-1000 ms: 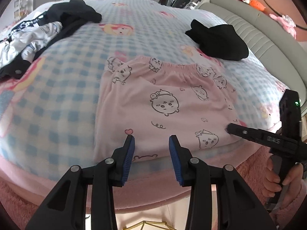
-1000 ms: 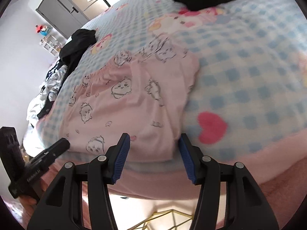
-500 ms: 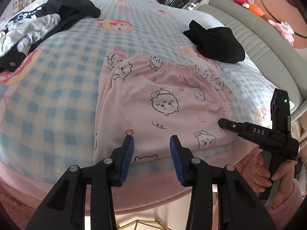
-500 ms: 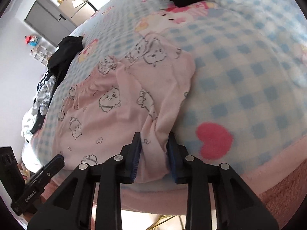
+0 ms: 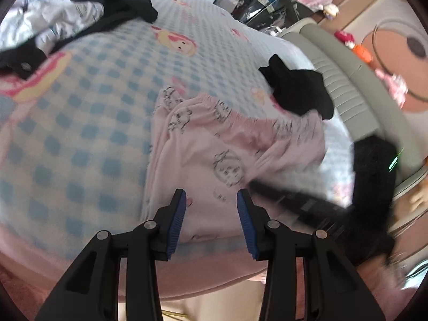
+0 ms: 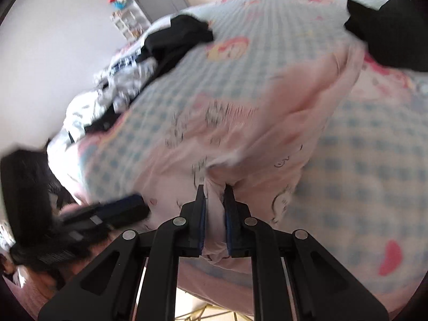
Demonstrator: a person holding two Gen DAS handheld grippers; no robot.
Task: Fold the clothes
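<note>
Pink cartoon-print pyjama shorts lie on the checked bed blanket near its front edge. My left gripper hovers open over the shorts' near hem, with nothing pinched between its blue pads. In the right wrist view my right gripper is closing, and its pads press on a bunched corner of the shorts, which rises off the bed in folds. The right gripper shows as a dark blur at the shorts' right side in the left wrist view. The left gripper appears blurred at lower left in the right wrist view.
A folded black garment lies just beyond the shorts, near the grey padded headboard. A heap of black and white clothes sits at the bed's far left. The bed's pink edge runs below both grippers.
My right gripper has closed on the shorts' near right corner and swept it leftward, lifting that side. The left gripper has shifted slightly and stayed open.
</note>
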